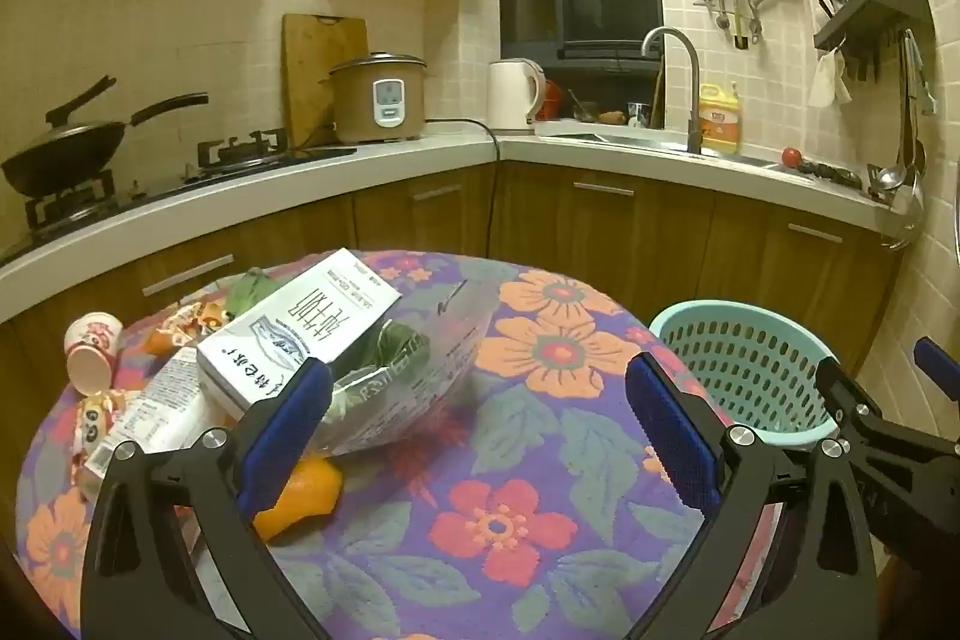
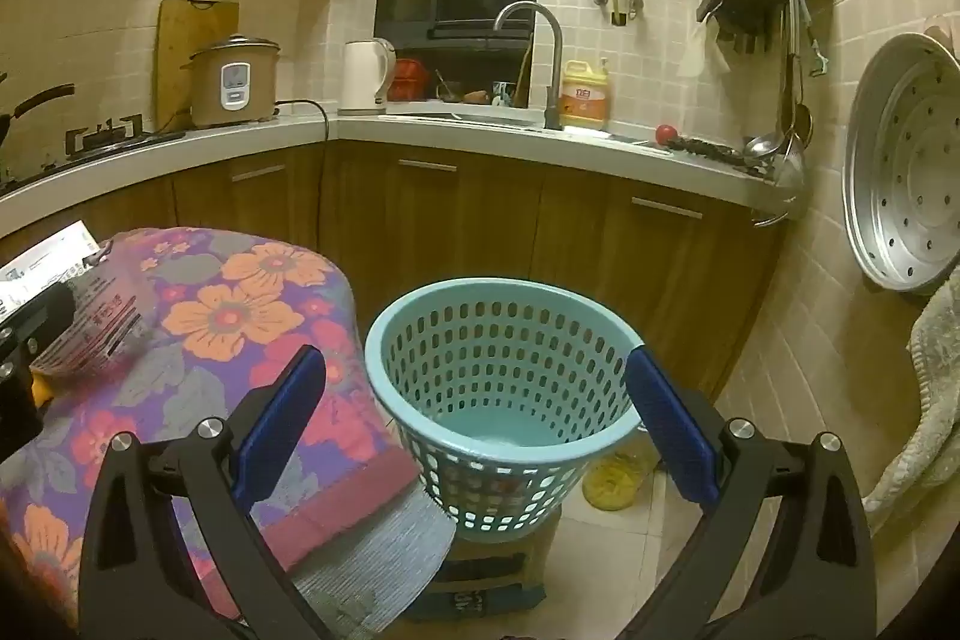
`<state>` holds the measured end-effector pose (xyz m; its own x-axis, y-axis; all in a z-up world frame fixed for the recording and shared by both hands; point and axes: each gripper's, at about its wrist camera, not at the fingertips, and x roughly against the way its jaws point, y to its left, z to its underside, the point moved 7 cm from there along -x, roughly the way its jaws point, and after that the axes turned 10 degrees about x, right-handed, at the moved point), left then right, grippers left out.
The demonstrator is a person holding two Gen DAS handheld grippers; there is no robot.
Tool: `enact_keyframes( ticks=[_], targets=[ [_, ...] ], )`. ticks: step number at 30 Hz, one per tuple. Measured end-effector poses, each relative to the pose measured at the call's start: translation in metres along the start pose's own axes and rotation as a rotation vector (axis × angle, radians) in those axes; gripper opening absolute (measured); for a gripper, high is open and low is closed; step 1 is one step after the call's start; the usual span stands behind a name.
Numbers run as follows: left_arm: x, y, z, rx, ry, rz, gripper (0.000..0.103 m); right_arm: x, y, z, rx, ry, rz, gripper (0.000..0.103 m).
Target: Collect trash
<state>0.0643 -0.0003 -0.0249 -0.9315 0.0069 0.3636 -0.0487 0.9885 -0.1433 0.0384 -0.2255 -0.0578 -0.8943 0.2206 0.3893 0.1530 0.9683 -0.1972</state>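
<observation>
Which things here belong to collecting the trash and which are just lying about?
Job: milk carton, paper cup, plastic bag, orange peel, blue basket.
Lying about: rice cooker, kettle, wok, detergent bottle.

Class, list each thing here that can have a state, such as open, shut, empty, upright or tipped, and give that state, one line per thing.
left gripper: jaws open, holding nothing
right gripper: jaws open, holding nothing
laundry-style basket: upright, empty
paper cup: tipped on its side
milk carton: lying flat on the pile
clear plastic bag: crumpled, greens inside
rice cooker: lid on
wok: lid on, on the stove
</observation>
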Motion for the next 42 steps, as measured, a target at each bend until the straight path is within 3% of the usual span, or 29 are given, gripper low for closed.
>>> enact_keyframes(
  ticks=[16,42],
  targets=[
    [0.002,-0.005,0.001,-0.007,0.001,0.003,0.095,0.013,-0.003,-0.009,-0.007,-0.050,0.036,0.095],
    [-0.001,0.002,0.001,0.010,-0.005,0.006,0.095,0.011,-0.002,-0.008,-0.007,-0.030,0.026,0.095]
  ],
)
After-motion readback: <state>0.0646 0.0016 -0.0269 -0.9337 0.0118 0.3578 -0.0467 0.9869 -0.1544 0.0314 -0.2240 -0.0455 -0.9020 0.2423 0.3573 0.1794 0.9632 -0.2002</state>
